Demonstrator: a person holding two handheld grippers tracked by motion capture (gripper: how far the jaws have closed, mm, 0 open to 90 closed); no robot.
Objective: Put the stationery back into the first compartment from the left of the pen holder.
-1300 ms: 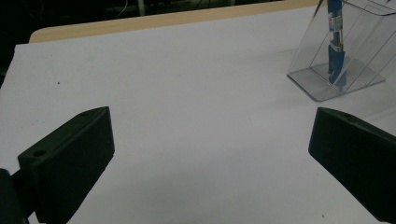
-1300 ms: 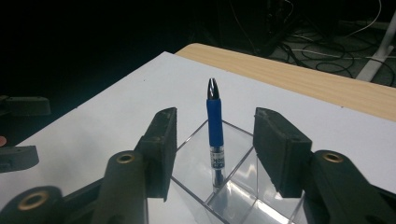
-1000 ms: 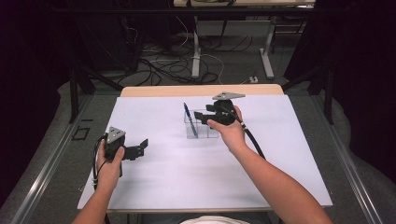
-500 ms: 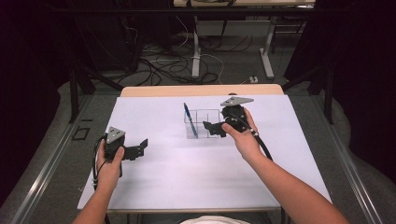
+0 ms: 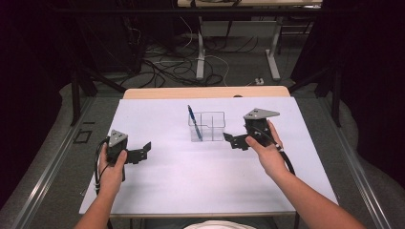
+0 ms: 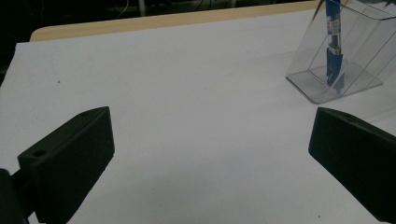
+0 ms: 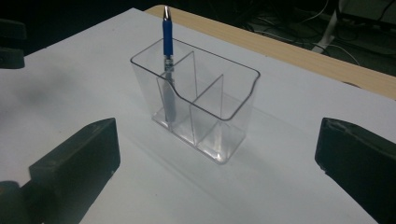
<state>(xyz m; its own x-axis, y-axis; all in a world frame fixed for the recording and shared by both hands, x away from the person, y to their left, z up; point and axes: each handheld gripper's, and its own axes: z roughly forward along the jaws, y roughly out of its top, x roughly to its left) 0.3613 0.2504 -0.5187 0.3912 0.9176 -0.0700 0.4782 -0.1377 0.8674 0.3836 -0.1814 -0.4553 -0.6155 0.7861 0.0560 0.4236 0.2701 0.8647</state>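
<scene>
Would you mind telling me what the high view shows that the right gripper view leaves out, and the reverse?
The high view takes in both hands, the left claw and right claw, both open and apart from the organiser, plus cables on the floor beyond the table. The right gripper view, from close up, reveals the clear organiser's inner dividers and that the blue pen stands in an end compartment, leaning on the rim. Both share the organiser, the pen, and the white table with its wooden far edge.
</scene>
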